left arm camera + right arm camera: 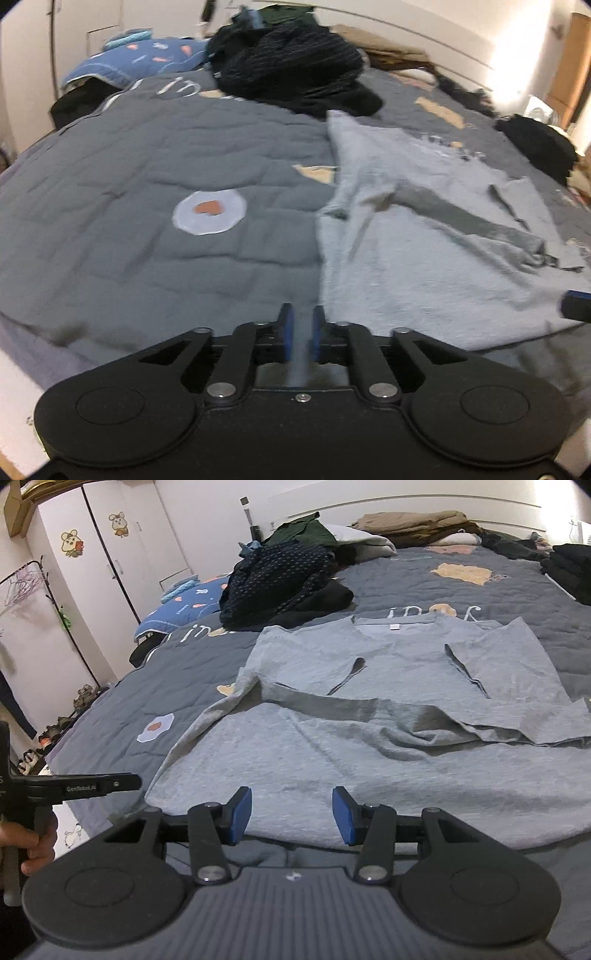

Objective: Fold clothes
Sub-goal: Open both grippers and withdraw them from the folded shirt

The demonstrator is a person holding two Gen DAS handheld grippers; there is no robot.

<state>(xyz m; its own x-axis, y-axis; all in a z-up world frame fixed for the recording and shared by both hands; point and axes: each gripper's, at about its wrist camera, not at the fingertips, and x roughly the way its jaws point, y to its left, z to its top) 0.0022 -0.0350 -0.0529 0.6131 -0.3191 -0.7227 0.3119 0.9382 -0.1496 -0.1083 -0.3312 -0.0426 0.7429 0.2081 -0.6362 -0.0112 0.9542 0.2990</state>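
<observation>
On quilt [517, 590], rumpled grey shirt [369, 738]

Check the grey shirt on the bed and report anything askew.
The light grey cotton T-shirt lies unevenly: its left side is bunched into a darker diagonal ridge across the middle, and the left edge runs crooked over the grey quilted bedspread.

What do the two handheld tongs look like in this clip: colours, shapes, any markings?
Both tongs have matte black linkage arms with silver pivot screws, two round black discs at the base, and blue pads on the fingers. The left tongs have a smooth black body; the right tongs have a ribbed grey one. White lettering runs along the left tongs' side in the right wrist view.
</observation>
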